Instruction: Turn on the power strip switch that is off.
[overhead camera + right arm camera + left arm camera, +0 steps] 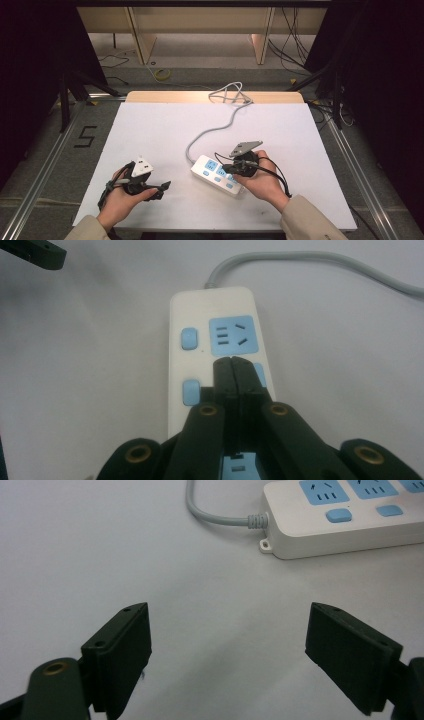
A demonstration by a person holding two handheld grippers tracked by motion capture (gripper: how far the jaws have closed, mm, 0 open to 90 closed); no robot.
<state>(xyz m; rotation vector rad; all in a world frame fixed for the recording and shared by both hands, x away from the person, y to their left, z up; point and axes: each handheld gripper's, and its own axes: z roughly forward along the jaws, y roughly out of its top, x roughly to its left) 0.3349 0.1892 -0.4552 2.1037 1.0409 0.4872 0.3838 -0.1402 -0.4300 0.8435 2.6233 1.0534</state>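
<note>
White table (150, 130) bears power strip (218, 174); beyond, seemingly concrete floor (210, 75).

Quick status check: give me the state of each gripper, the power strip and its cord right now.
Left gripper: jaws wide open, empty, above the white mat, apart from the strip.
Right gripper: jaws shut together, tips over the strip's second outlet.
Power strip: lying flat on the mat, visible outlets unoccupied.
Cord: attached to the strip, trailing loose to the table's far edge.
</note>
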